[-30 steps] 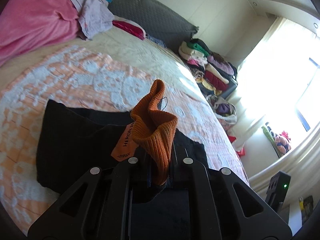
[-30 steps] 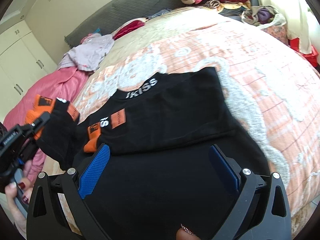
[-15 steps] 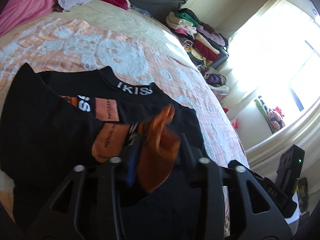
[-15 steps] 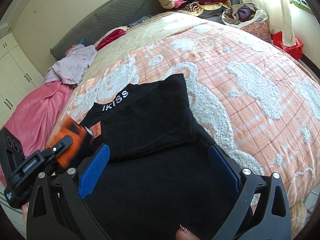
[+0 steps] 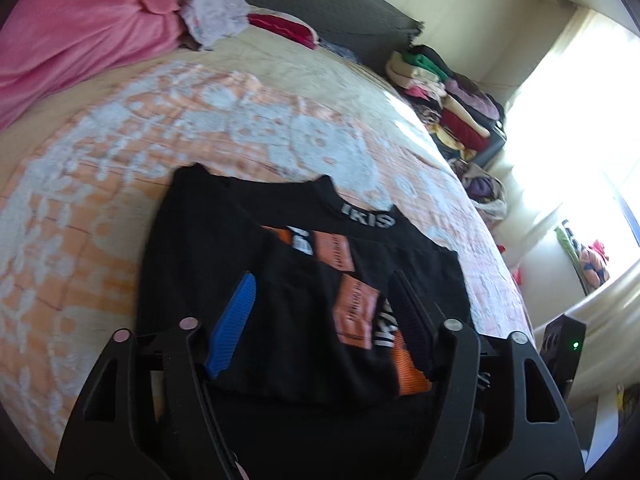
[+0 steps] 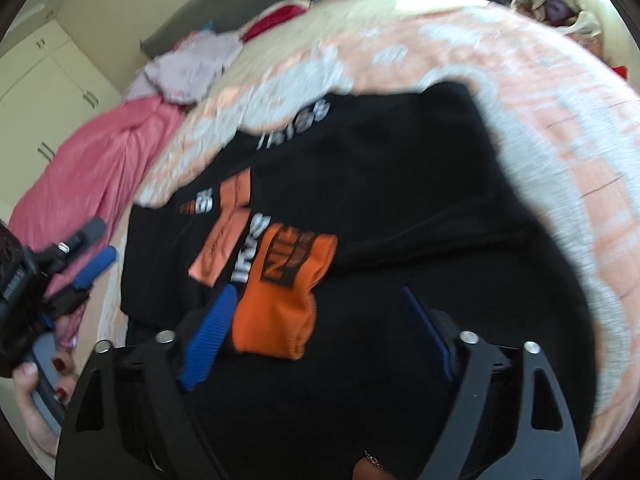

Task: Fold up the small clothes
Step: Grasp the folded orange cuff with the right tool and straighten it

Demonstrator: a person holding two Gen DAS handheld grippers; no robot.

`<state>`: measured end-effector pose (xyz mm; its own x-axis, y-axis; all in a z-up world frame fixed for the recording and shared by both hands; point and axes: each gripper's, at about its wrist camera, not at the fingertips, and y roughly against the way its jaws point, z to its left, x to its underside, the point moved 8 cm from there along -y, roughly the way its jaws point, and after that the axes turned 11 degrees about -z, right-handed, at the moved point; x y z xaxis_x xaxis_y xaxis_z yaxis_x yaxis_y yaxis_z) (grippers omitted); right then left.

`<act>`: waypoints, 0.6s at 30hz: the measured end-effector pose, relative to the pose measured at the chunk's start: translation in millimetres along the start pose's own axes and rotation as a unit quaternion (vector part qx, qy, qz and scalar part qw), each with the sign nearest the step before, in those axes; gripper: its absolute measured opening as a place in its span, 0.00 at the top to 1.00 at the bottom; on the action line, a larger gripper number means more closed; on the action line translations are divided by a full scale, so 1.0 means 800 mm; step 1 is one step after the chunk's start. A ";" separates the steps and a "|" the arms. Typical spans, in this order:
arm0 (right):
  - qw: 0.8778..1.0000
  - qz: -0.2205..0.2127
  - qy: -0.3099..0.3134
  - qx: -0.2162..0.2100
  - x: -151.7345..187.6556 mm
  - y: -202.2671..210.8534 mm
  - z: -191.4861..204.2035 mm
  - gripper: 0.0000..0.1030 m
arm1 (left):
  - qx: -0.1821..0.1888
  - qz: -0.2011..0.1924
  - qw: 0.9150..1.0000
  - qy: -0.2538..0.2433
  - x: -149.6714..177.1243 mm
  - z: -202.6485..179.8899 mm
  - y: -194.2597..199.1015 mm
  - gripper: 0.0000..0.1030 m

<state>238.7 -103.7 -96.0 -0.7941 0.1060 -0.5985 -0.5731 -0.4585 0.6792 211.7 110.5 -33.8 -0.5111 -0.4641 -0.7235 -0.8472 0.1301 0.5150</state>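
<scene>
My left tool [image 5: 324,312] hangs over the black sweater [image 5: 248,248], and its jaws are opening; the blue pad [image 5: 232,324] and the dark pad stand apart, with cloth below them but nothing pressed between. My right tool [image 6: 316,332] is also over the sweater, and its jaws are closing, but they are not yet on anything. The orange cuff [image 6: 284,300] of the sleeve lies just beside its left blue pad [image 6: 208,336]; I cannot tell if the pad touches it, because the picture is blurred.

The sweater lies flat on the bed [image 5: 100,184], which has a peach and white patterned cover. The collar with white letters [image 5: 368,218] points toward the headboard. One sleeve is folded over the body, so the orange labels [image 5: 352,304] and the cuff lie on the black front. In the right wrist view, I see my left tool [image 6: 94,252] at the left edge of the sweater, held by my hand [image 6: 36,392].

At the head of the bed there is a pink blanket [image 5: 72,28] and a pale lilac garment [image 5: 208,16]. A stack of folded clothes [image 5: 448,96] stands near the window.
</scene>
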 end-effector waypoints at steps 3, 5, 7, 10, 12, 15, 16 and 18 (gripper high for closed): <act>1.000 -0.003 0.016 -0.001 0.006 -0.014 0.012 0.31 | -0.011 -0.010 1.000 0.015 -0.007 0.024 0.014 0.37; 1.000 -0.005 0.025 -0.001 0.006 -0.019 0.019 0.39 | -0.022 -0.018 0.999 0.020 -0.014 0.038 0.024 0.37; 0.999 -0.006 0.032 -0.004 0.006 -0.023 0.028 0.48 | -0.027 -0.023 0.999 0.027 -0.018 0.047 0.031 0.35; 0.999 -0.017 0.047 -0.009 0.002 -0.023 0.040 0.64 | -0.028 -0.028 0.998 0.043 -0.023 0.063 0.037 0.34; 0.998 -0.025 0.061 -0.013 -0.004 -0.023 0.047 0.83 | -0.033 -0.031 0.998 0.050 -0.025 0.070 0.041 0.34; 0.994 -0.045 0.094 -0.025 -0.017 -0.015 0.062 0.91 | -0.039 -0.038 0.997 0.058 -0.029 0.079 0.047 0.34; 0.993 -0.054 0.104 -0.030 -0.025 -0.011 0.069 0.92 | -0.038 -0.039 0.997 0.061 -0.029 0.082 0.048 0.34; 0.988 -0.071 0.128 -0.039 -0.042 -0.002 0.082 0.92 | -0.044 -0.042 0.996 0.064 -0.029 0.085 0.051 0.34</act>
<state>252.7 -48.8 -49.1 -0.6233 -0.0476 -0.7805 -0.6501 -0.5231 0.5511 179.2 186.4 -27.3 -0.4122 -0.5789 -0.7035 -0.8669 0.0118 0.4983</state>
